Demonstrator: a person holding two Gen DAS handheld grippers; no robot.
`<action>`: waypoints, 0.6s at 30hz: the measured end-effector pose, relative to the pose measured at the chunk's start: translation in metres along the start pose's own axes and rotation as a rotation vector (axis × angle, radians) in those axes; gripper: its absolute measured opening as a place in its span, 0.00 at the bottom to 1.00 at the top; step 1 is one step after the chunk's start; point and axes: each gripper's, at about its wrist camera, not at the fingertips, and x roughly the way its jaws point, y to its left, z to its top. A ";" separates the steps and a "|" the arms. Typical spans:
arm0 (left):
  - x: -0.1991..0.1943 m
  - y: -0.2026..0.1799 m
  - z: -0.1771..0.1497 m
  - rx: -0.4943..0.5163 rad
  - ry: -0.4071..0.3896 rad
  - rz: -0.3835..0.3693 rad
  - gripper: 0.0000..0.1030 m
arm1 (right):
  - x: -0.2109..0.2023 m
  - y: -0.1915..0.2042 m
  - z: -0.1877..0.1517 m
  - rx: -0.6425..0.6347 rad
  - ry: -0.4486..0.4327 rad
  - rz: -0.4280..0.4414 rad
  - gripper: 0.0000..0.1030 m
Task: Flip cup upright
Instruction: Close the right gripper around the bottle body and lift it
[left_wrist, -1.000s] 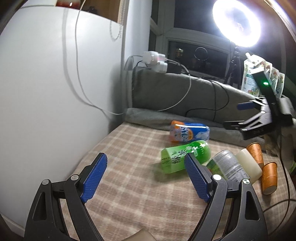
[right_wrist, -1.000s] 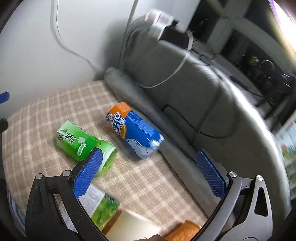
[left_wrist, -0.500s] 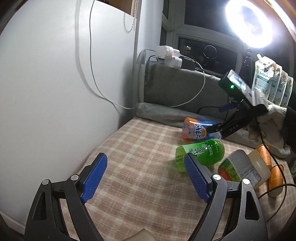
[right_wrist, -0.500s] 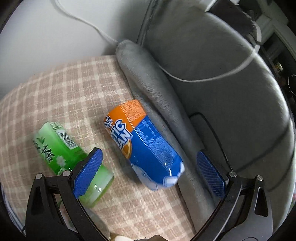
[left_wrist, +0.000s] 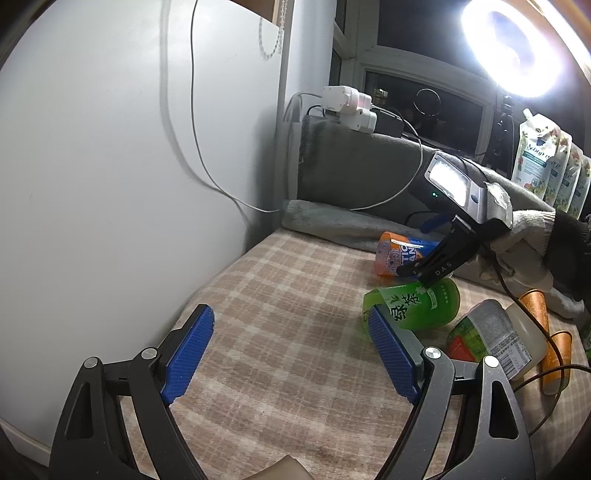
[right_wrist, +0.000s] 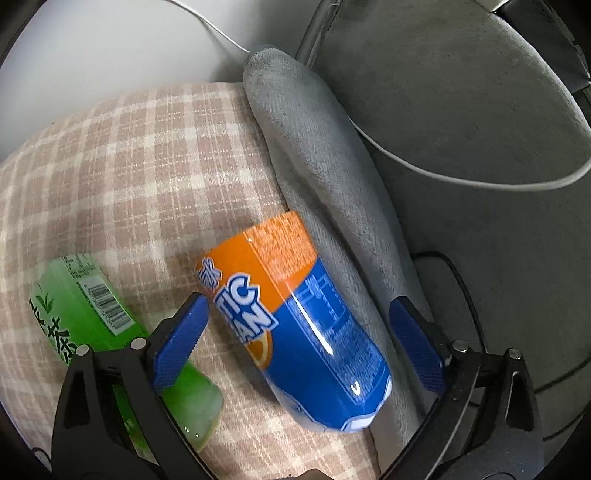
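An orange-and-blue cup (right_wrist: 295, 310) lies on its side on the checked cloth against a rolled grey towel (right_wrist: 317, 162); it also shows in the left wrist view (left_wrist: 397, 253). My right gripper (right_wrist: 301, 338) is open, its blue pads on either side of this cup, not touching it. In the left wrist view the right gripper (left_wrist: 432, 264) reaches down over the cup from the right. A green cup (left_wrist: 413, 304) lies on its side just in front. My left gripper (left_wrist: 291, 354) is open and empty above the cloth, left of the green cup.
A labelled bottle (left_wrist: 495, 339) and two small orange cups (left_wrist: 535, 306) lie at the right. A white wall (left_wrist: 129, 166) bounds the left. A grey-covered backrest (left_wrist: 354, 173) with chargers and cables stands behind. A ring light (left_wrist: 517, 48) glares at top right.
My right gripper has moved down and in toward the orange-and-blue cup, which now sits between its open pads. My left gripper has shifted only slightly.
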 end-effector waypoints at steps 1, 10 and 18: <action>0.000 0.000 0.000 0.002 0.000 0.001 0.83 | 0.004 -0.002 0.004 0.000 0.001 0.004 0.96; -0.002 0.002 0.001 -0.002 -0.008 0.007 0.83 | 0.040 -0.019 0.040 0.058 0.002 0.043 0.87; -0.001 0.001 0.002 0.006 -0.003 0.009 0.83 | 0.073 -0.021 0.049 0.030 0.037 0.023 0.75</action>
